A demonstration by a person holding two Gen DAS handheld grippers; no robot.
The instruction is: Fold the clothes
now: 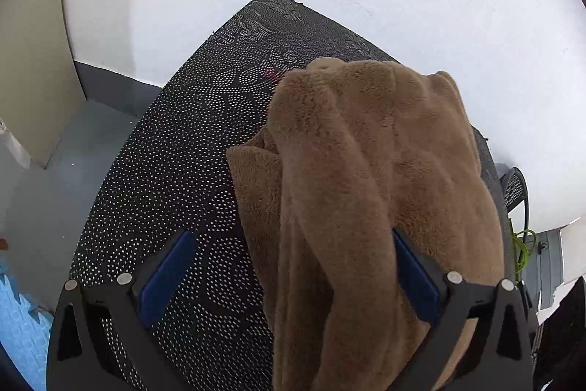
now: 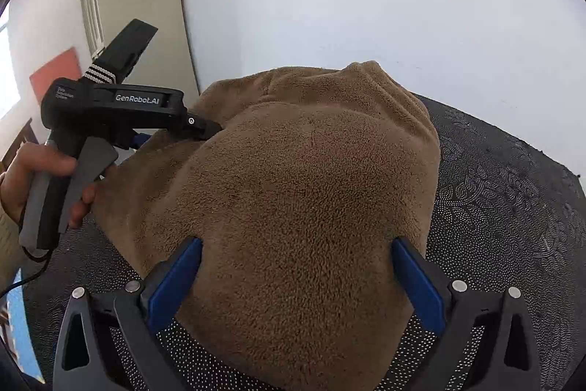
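A brown fleecy plush garment [image 2: 311, 193] lies heaped on the black dotted table mat [image 2: 512, 207]. The right gripper [image 2: 296, 275] is spread wide around its near bulge. The left gripper [image 1: 293, 272], also spread, has cloth between its blue pads [image 1: 164, 277]; a hand [image 2: 44, 178] holds its handle.

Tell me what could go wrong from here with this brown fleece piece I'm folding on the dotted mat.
1. Both grippers stand wide open: in the left wrist view the left gripper only straddles the brown fleece, so closing now may pinch a thick bunch or several layers.
2. The right gripper is also open over a rounded mound of the fleece, so the fold may come out lumpy.
3. The fleece reaches the far edge of the dotted mat, so a pull might drag it off.
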